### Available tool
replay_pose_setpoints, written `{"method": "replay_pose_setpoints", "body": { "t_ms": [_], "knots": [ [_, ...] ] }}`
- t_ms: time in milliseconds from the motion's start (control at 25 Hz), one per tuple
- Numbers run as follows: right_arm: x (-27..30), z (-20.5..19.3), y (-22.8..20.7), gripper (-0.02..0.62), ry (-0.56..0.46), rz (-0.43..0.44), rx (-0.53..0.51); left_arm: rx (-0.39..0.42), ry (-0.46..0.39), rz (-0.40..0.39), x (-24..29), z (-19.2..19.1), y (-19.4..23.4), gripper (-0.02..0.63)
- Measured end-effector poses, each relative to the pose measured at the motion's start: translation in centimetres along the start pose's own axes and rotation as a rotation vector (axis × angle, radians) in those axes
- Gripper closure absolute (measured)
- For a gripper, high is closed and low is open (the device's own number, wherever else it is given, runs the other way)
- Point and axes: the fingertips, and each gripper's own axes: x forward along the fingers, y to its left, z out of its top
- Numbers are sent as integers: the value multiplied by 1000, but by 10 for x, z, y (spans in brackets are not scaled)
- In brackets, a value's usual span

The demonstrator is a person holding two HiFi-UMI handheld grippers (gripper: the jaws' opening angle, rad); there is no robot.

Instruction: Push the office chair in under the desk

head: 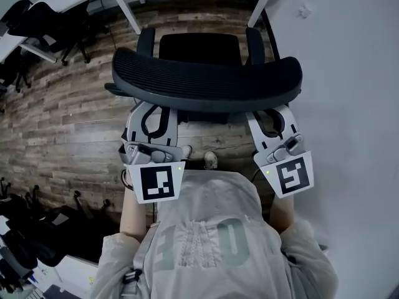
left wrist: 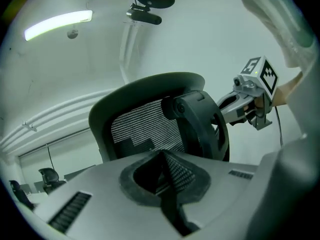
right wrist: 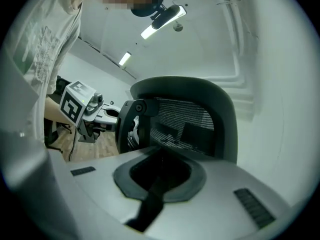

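Note:
A black office chair (head: 206, 80) stands in front of me in the head view, its curved mesh backrest nearest and its seat (head: 199, 47) pointing at the white desk (head: 128, 8) at the top. My left gripper (head: 151, 116) and right gripper (head: 274, 118) sit just behind the backrest, their tips hidden under its top edge. In the left gripper view the jaws (left wrist: 165, 159) are shut and empty, with the mesh backrest (left wrist: 145, 124) right ahead. The right gripper view shows the same: shut jaws (right wrist: 160, 165) and the backrest (right wrist: 185, 119) close in front.
White desk legs (head: 262, 5) frame the gap ahead of the chair. More black chairs (head: 37, 23) stand at the upper left and lower left (head: 25, 229) on the wooden floor. A pale wall (head: 349, 104) runs along the right.

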Motion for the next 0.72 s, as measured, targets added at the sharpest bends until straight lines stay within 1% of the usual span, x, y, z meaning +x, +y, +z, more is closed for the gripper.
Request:
{"method": "replay_pose_setpoints", "body": {
  "t_ms": [160,240,280,320,360,400,440,480,520,560,640,720],
  "knots": [
    [0,1,9,572,16,52,-17,8,33,2,-7,-4,3,588],
    [-3,-2,11,571,47,75,-30,42,49,-9,-11,-8,6,586],
    [-5,-4,10,570,68,83,-41,73,56,-14,-13,-10,10,586],
    [-6,-5,9,547,92,95,-59,112,64,-20,-15,-12,15,584],
    [-8,-6,7,451,119,115,-90,150,76,-36,-16,-14,21,573],
    [-9,-7,4,407,149,141,-140,181,94,-65,-17,-16,27,518],
    [-12,-9,1,386,184,165,-202,203,120,-104,-18,-19,31,453],
    [-15,-12,-4,373,225,180,-262,225,155,-142,-19,-23,34,417],
    [-18,-17,-8,368,268,189,-314,258,197,-173,-21,-28,37,397],
    [-20,-23,-13,367,312,195,-358,303,248,-194,-23,-35,39,388],
    [-25,-34,-19,368,390,201,-425,422,358,-227,-26,-52,42,377],
    [-30,-47,-24,368,464,207,-489,541,444,-275,-26,-67,41,377]
  ]
}}
